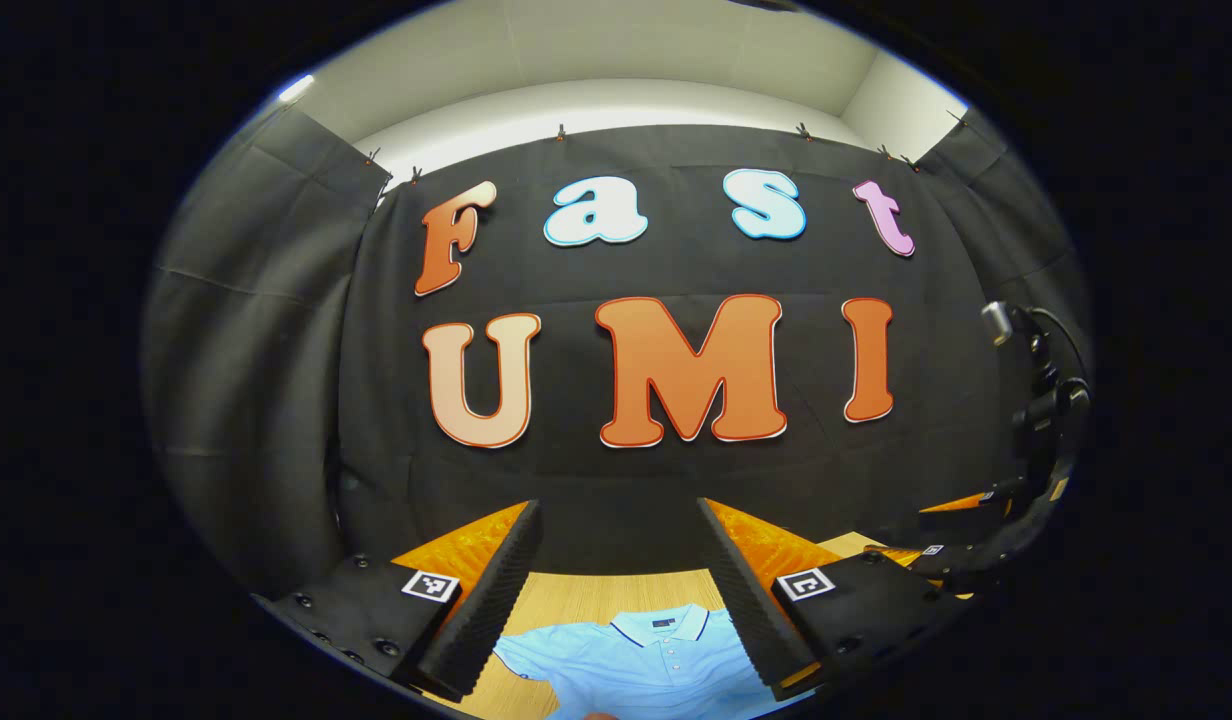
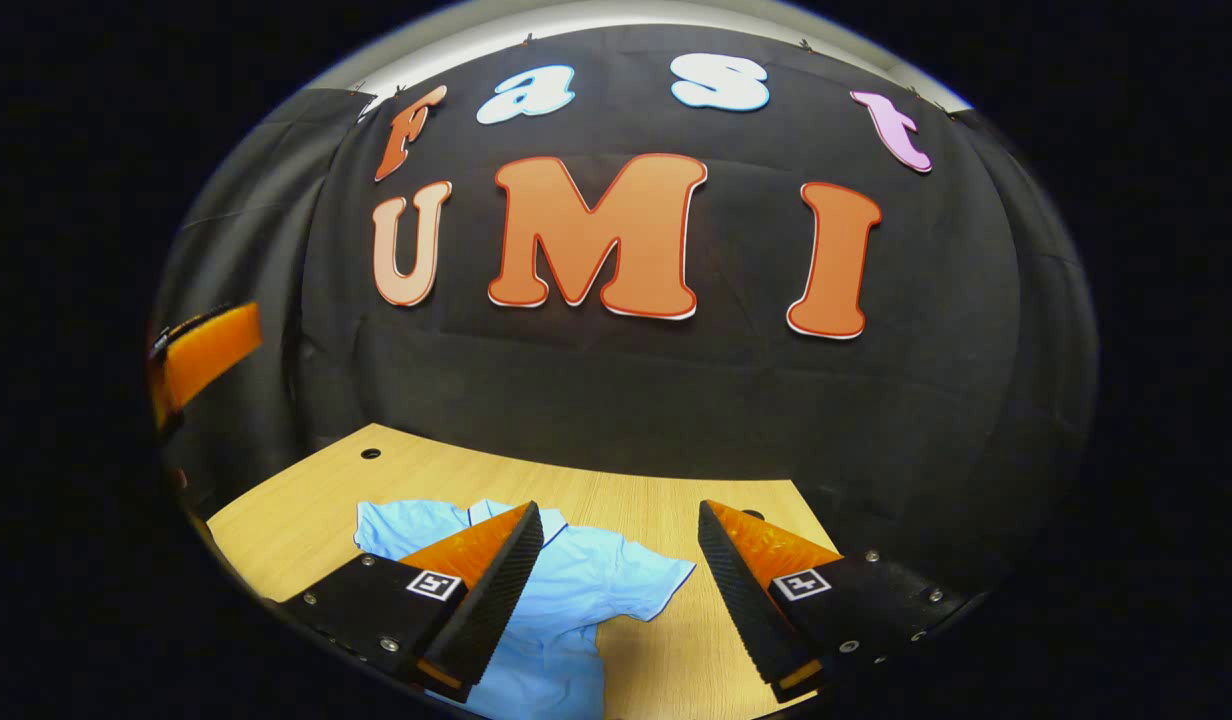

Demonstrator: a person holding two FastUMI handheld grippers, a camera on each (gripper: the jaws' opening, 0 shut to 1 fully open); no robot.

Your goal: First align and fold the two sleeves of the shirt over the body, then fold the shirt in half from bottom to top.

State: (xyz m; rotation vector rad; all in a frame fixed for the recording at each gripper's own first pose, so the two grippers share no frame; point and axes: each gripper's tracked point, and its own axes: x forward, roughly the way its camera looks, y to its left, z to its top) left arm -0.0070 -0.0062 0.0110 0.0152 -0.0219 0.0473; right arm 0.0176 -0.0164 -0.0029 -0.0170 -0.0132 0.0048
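A light blue polo shirt (image 1: 644,660) lies flat on the wooden table (image 1: 596,595), collar toward the booth wall. My left gripper (image 1: 621,530) hangs open above it, with nothing between its fingers. In the right gripper view the same shirt (image 2: 566,590) shows with one short sleeve (image 2: 644,582) spread out to the side. My right gripper (image 2: 621,530) is open too, held above the table over that sleeve's side of the shirt. The right gripper (image 1: 966,545) also appears at the right edge of the left gripper view.
The wooden table (image 2: 306,510) has a small round hole (image 2: 370,453) near its far left corner. Black cloth walls close in behind and on both sides. Part of the other gripper (image 2: 201,355) shows at the left of the right gripper view.
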